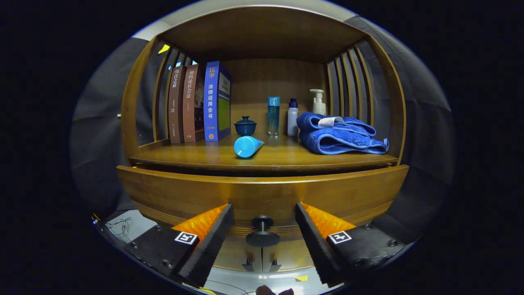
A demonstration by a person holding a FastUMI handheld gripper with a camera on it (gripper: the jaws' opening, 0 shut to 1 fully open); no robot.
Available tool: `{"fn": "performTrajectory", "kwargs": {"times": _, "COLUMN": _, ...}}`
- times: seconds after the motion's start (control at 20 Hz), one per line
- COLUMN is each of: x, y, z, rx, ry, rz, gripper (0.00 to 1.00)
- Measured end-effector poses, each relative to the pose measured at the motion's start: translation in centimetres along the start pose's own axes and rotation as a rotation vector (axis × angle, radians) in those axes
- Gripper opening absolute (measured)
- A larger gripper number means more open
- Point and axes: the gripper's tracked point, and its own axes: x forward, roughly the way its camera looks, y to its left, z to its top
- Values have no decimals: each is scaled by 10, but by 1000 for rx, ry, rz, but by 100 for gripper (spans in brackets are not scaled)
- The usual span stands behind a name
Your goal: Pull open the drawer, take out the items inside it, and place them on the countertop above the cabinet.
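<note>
A wooden cabinet fills the scene, and its drawer front [262, 194] stands slightly out from the body, leaving a dark gap under the countertop [213, 157]. A dark round knob [262, 233] juts from the drawer's lower middle. My gripper [264, 219] is open, its two fingers either side of the knob without touching it. A light blue tube [247, 146] lies on the countertop with its round end towards me. The inside of the drawer is hidden.
On the countertop stand three books [200, 104] at the left, a dark blue lidded cup [245, 125], a blue bottle [273, 115], a white bottle [292, 117], a pump bottle [318, 102] and a folded blue towel [339, 135] at the right. Slatted sides and a roof enclose it.
</note>
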Motion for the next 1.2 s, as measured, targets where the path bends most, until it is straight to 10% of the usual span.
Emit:
{"fn": "performTrajectory", "kwargs": {"times": 0.6, "x": -13, "y": -3, "z": 28, "rx": 10, "ry": -36, "rz": -17, "gripper": 100}}
{"fn": "performTrajectory", "kwargs": {"times": 1.2, "x": -204, "y": 33, "z": 181, "rx": 12, "ry": -198, "rz": 118, "gripper": 99}}
